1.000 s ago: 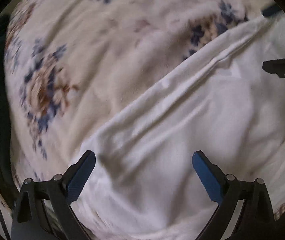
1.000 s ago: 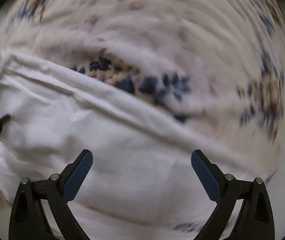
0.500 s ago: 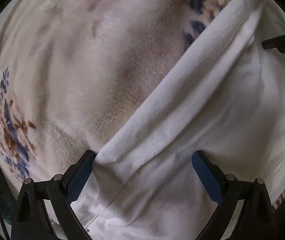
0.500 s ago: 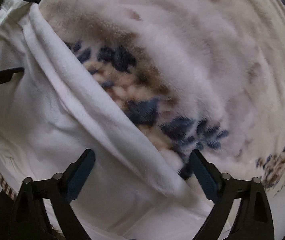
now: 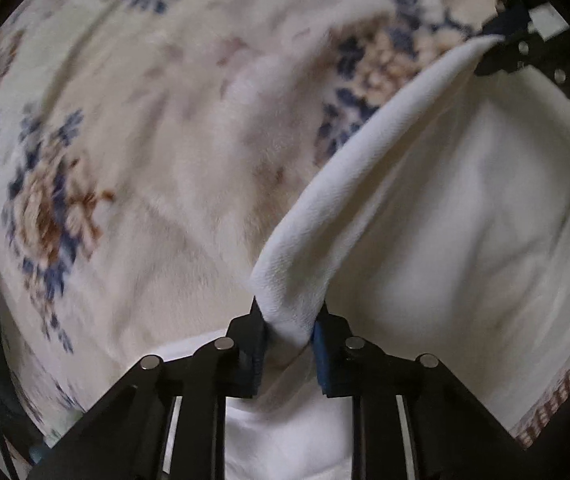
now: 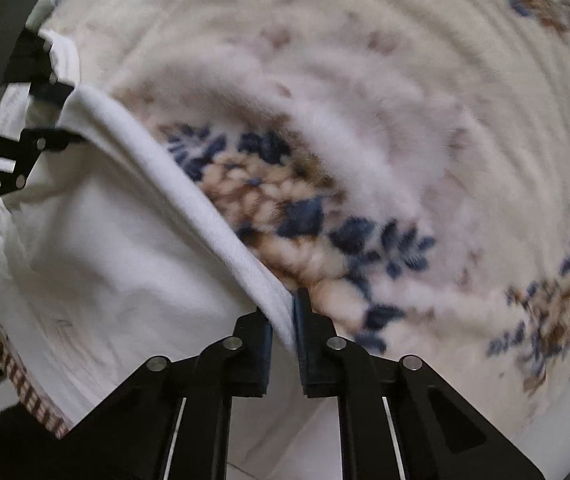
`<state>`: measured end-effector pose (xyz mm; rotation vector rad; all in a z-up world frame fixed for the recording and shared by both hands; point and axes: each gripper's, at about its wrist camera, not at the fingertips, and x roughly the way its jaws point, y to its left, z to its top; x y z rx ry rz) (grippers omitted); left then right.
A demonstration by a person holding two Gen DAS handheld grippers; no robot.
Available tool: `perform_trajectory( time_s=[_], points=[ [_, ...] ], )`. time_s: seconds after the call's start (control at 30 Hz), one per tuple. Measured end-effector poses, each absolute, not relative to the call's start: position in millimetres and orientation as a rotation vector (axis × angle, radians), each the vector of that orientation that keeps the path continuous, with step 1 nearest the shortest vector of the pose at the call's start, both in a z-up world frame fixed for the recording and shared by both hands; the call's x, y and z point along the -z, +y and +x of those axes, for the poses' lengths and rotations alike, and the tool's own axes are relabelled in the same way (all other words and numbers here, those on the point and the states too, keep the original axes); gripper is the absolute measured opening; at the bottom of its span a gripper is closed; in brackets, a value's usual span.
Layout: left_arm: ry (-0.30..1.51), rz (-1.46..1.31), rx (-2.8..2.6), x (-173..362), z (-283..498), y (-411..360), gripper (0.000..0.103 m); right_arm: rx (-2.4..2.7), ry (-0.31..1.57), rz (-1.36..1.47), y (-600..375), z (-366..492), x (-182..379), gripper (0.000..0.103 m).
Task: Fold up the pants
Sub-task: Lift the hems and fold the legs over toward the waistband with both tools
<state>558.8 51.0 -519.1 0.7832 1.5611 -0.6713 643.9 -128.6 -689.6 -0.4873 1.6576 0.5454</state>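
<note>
1. pants (image 5: 445,208): white cloth, lying on a floral blanket (image 5: 145,140), with one long hemmed edge lifted off it and stretched between the two tools. the rest of the cloth sags below that edge, toward the holder.
2. progress, as i judge it: the fold is only beginning. the edge is gripped at both ends and raised, but nothing shows it laid over yet, and no finished crease is visible. carrying the edge across, laying it down and any further folds are left.
3. left tool (image 5: 289,340): pressed nearly together, pinching a bunched end of the pants edge between its blue pads; the cloth fans up and out from the pinch.
4. right tool (image 6: 283,328): drawn close on the other end of the same edge, with the band of cloth running between its pads. in the left view it shows at the upper right, at the far end of the edge.
5. a checked strip (image 6: 25,392) borders the low side of the scene; i cannot tell what it belongs to.
</note>
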Motion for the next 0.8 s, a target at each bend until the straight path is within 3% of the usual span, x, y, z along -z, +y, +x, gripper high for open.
perform_trajectory(
  time_s=[0.27, 0.47, 0.6, 0.7, 0.73, 0.8],
  points=[
    [1.478, 0.443, 0.529, 437, 467, 126, 0.016, -0.545, 1.571, -0.298, -157, 527, 634, 0.007],
    [1.634, 0.160, 0.377, 474, 327, 98, 0.017, -0.465, 1.705, -0.120, -149, 398, 643, 0.008],
    [1.710, 0.044, 0.269, 497, 294, 102, 0.022, -0.364, 1.792, -0.078, -157, 352, 665, 0.011],
    [1.682, 0.009, 0.219, 477, 277, 103, 0.029, -0.318, 1.843, 0.013, -168, 343, 674, 0.014],
    [1.661, -0.006, 0.217, 468, 271, 103, 0.030, -0.302, 1.834, 0.065, -174, 343, 671, 0.016],
    [1.595, -0.074, 0.187, 441, 255, 111, 0.032, -0.292, 1.803, 0.188, -181, 346, 662, 0.040]
  ],
)
